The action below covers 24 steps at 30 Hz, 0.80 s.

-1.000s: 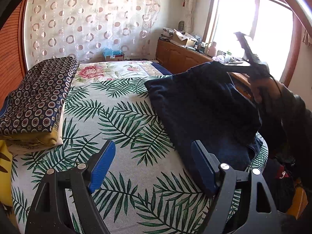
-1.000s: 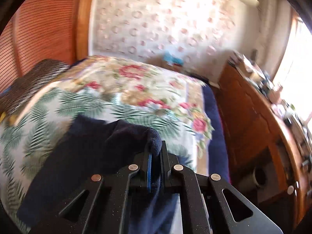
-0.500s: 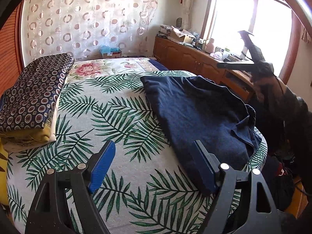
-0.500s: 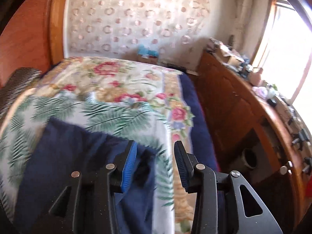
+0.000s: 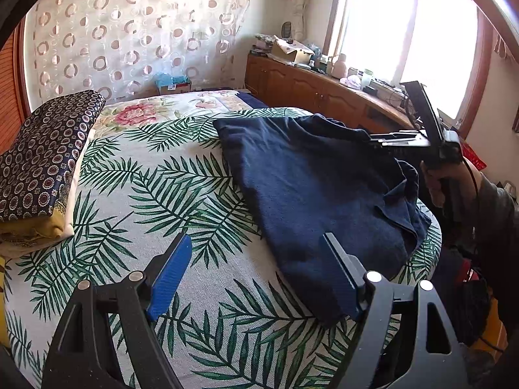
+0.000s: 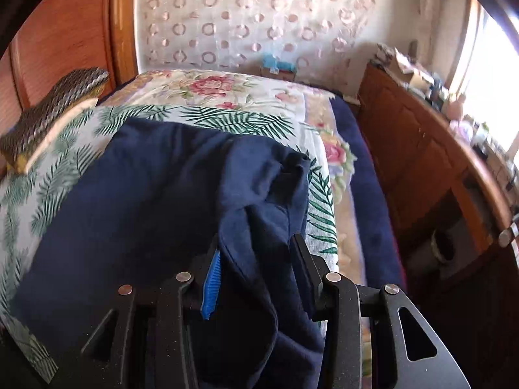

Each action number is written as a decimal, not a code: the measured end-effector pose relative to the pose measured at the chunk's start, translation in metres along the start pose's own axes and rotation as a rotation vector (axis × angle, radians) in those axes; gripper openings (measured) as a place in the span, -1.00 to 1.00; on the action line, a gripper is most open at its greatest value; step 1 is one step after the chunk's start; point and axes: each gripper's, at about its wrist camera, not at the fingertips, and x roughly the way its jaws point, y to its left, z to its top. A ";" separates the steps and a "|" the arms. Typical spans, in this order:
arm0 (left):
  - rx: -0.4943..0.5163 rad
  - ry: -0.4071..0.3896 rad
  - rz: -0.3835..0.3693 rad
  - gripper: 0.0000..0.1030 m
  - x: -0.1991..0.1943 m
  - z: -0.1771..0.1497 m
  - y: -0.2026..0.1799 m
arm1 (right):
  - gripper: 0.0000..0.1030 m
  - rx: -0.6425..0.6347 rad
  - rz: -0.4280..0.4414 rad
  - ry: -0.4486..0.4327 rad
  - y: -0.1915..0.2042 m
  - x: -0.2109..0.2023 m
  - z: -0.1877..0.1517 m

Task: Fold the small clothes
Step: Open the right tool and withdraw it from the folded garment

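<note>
Sunlit from the window, the bed [image 5: 136, 214] with its palm-leaf cover carried a dark blue garment [image 5: 318, 191] spread toward its right edge. Over the garment's rumpled side, the right gripper [image 6: 256, 265] had its fingers apart, cloth between them. Nearer, the left gripper [image 5: 256, 275] hung wide open above the cover, beside the garment's near corner.
</note>
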 end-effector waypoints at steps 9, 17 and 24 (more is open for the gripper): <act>0.002 0.007 0.002 0.57 0.003 0.001 -0.001 | -0.93 0.101 -0.010 -0.055 -0.036 -0.020 0.005; 0.005 0.013 -0.002 0.57 0.006 -0.001 -0.002 | -0.47 0.063 0.019 -0.094 -0.029 -0.041 0.013; -0.004 0.011 0.001 0.57 0.008 -0.001 -0.002 | -0.44 0.079 0.036 -0.104 -0.040 -0.024 0.039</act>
